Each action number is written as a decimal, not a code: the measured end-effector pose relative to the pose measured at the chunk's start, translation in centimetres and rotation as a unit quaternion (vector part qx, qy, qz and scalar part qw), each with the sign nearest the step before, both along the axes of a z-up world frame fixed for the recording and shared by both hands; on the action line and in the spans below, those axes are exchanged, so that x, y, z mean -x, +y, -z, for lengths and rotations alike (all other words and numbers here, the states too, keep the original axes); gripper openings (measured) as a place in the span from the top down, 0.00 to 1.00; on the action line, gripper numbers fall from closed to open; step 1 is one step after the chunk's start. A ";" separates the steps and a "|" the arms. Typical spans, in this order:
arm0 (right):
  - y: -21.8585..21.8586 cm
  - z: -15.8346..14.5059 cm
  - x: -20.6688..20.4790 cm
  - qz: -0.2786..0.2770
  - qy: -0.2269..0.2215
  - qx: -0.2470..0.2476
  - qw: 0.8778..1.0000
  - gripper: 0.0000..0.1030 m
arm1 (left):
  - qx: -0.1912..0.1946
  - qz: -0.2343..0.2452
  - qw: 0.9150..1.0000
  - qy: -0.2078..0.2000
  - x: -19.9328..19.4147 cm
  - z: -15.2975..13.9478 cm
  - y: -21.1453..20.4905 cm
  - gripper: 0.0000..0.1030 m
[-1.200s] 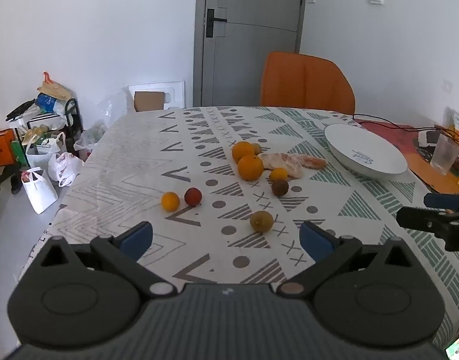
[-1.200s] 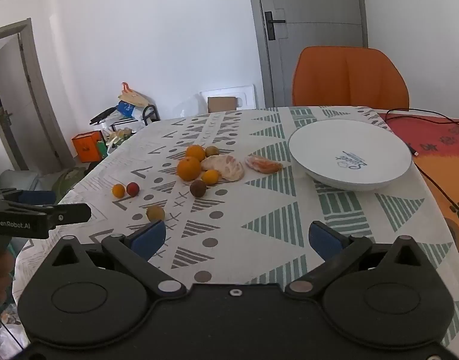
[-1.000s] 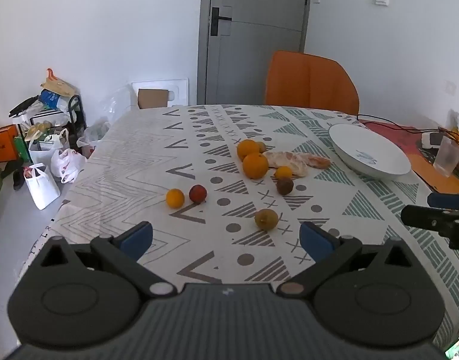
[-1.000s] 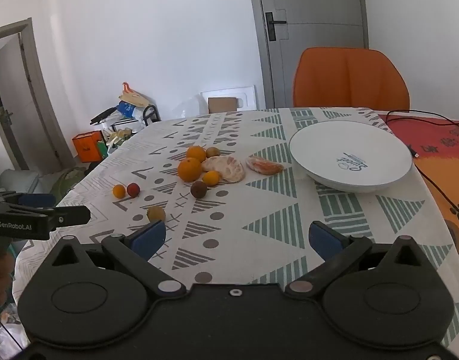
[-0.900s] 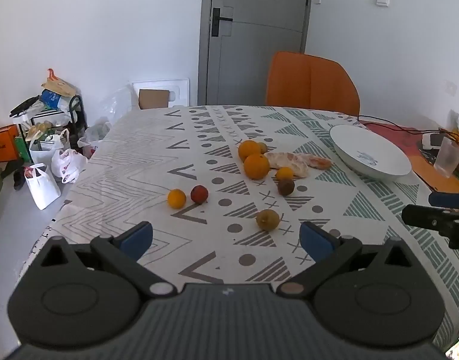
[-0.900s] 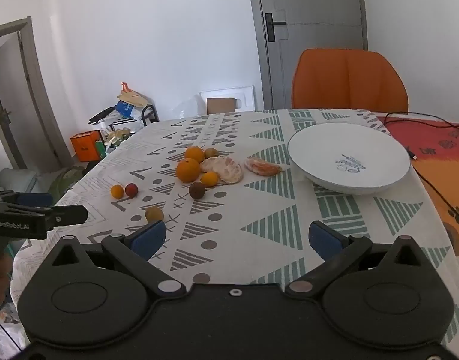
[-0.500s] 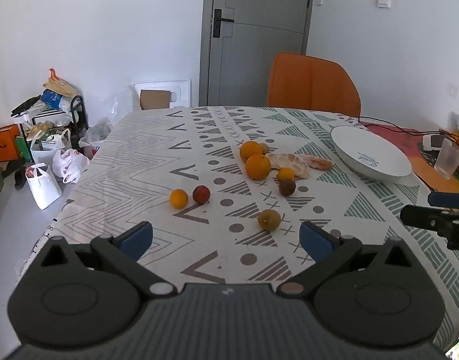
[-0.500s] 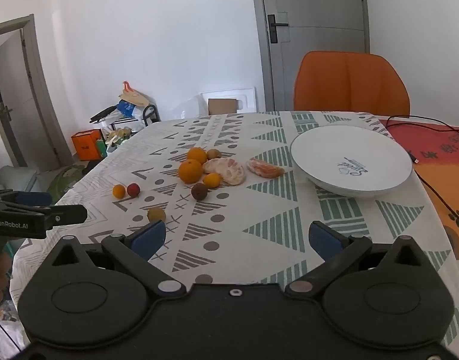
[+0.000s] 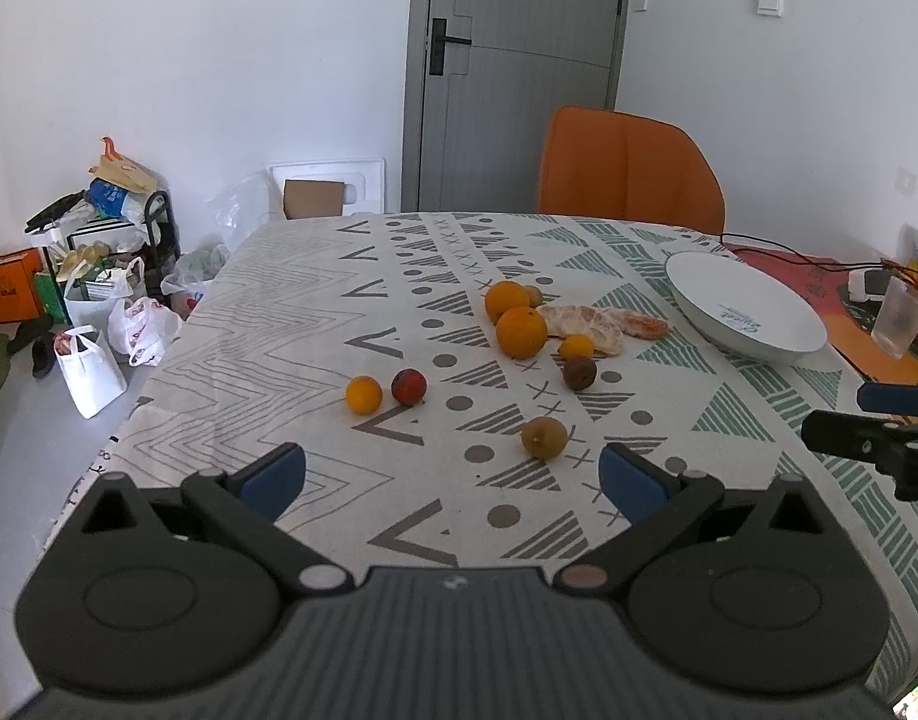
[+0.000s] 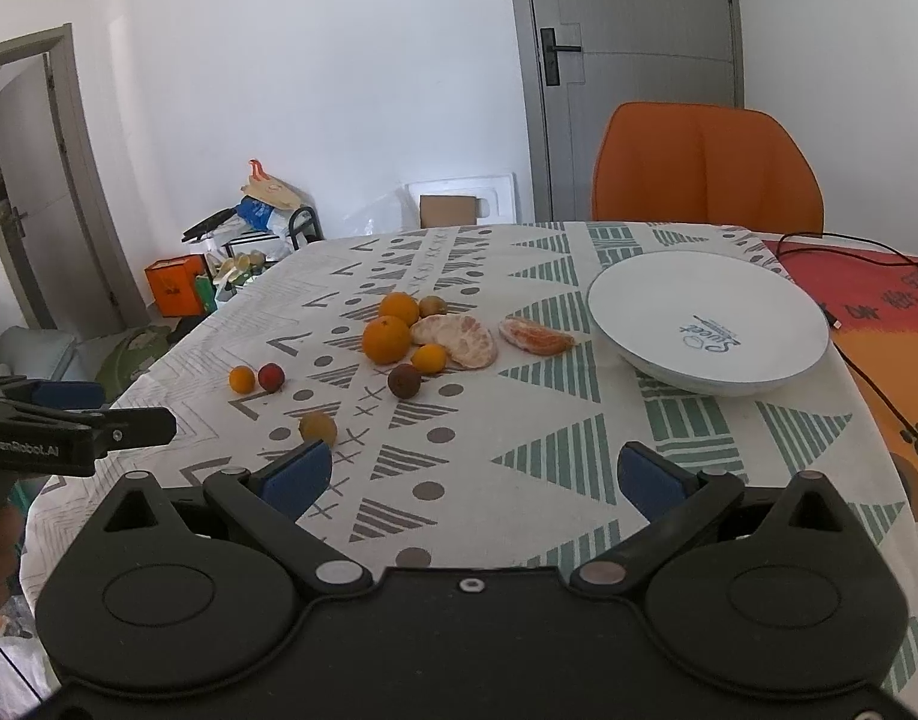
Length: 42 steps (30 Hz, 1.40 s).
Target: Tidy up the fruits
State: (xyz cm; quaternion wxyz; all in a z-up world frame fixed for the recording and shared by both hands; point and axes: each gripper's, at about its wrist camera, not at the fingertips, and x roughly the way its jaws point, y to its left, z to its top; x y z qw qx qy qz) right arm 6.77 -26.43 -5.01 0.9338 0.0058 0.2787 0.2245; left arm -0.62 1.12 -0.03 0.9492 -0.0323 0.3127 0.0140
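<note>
Several fruits lie loose on the patterned tablecloth. Two oranges point(image 9: 521, 331) point(image 10: 386, 339), peeled citrus pieces point(image 9: 585, 322) point(image 10: 459, 338), a small tangerine point(image 9: 576, 347) and a dark brown fruit point(image 9: 579, 372) point(image 10: 404, 381) cluster mid-table. A small orange fruit point(image 9: 363, 395) and a red one point(image 9: 408, 386) sit to the left. A yellow-brown fruit point(image 9: 543, 437) point(image 10: 318, 427) lies nearest. An empty white bowl point(image 9: 747, 315) point(image 10: 708, 324) stands at the right. My left gripper point(image 9: 453, 476) and right gripper point(image 10: 470, 474) are open and empty above the near table edge.
An orange chair point(image 9: 630, 171) stands behind the table in front of a grey door. Bags and boxes point(image 9: 93, 300) crowd the floor at the left. A black cable point(image 10: 861, 360), a red mat and a clear cup point(image 9: 900, 324) lie at the table's right side.
Both grippers have risen and drawn back slightly, so the fruits sit a little lower in both views. Nothing on the table has moved. Both grippers stay open.
</note>
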 end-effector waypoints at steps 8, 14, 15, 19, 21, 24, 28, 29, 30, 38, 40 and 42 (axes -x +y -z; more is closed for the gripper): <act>0.0 0.1 0.0 -0.001 0.002 0.000 1.000 0.00 | 0.004 0.010 1.000 0.000 0.0 0.1 -0.1 0.00; 0.1 0.2 -0.1 -0.001 0.004 0.001 1.000 0.00 | -0.004 0.013 1.000 -0.009 0.3 -0.2 -0.5 0.00; 0.1 0.3 -0.1 -0.001 0.004 0.001 1.000 0.00 | -0.004 0.014 1.000 -0.009 0.3 -0.2 -0.5 0.00; 0.1 0.3 -0.1 0.002 0.005 0.003 1.000 0.00 | -0.003 0.015 1.000 -0.010 0.3 -0.1 -0.5 0.00; 0.0 0.4 -0.2 0.003 0.006 0.002 1.000 0.00 | -0.002 0.015 1.000 -0.011 0.4 -0.1 -0.5 0.00; -0.1 0.4 -0.4 0.005 0.007 0.001 1.000 0.00 | -0.002 0.011 1.000 -0.011 0.3 -0.1 -0.4 0.00; -0.1 0.4 -0.4 0.005 0.007 0.000 1.000 0.00 | 0.000 0.012 1.000 -0.013 0.4 -0.1 -0.3 0.00; -0.1 0.4 -0.4 0.006 0.006 0.000 1.000 0.00 | -0.001 0.012 1.000 -0.014 0.4 -0.1 -0.3 0.00; -0.2 0.4 -0.4 0.008 0.005 0.000 1.000 0.00 | -0.001 0.013 1.000 -0.015 0.4 -0.1 -0.3 0.00; -0.2 0.5 -0.5 0.009 0.007 -0.001 1.000 0.00 | -0.005 0.020 1.000 -0.018 0.4 0.2 -0.5 0.00; -0.1 0.6 -0.5 0.004 0.008 -0.002 1.000 0.00 | -0.004 0.020 1.000 -0.020 0.4 0.2 -0.5 0.00; 0.0 0.6 -0.5 -0.009 0.011 -0.006 1.000 0.00 | -0.004 0.023 1.000 -0.021 0.3 0.3 -0.5 0.00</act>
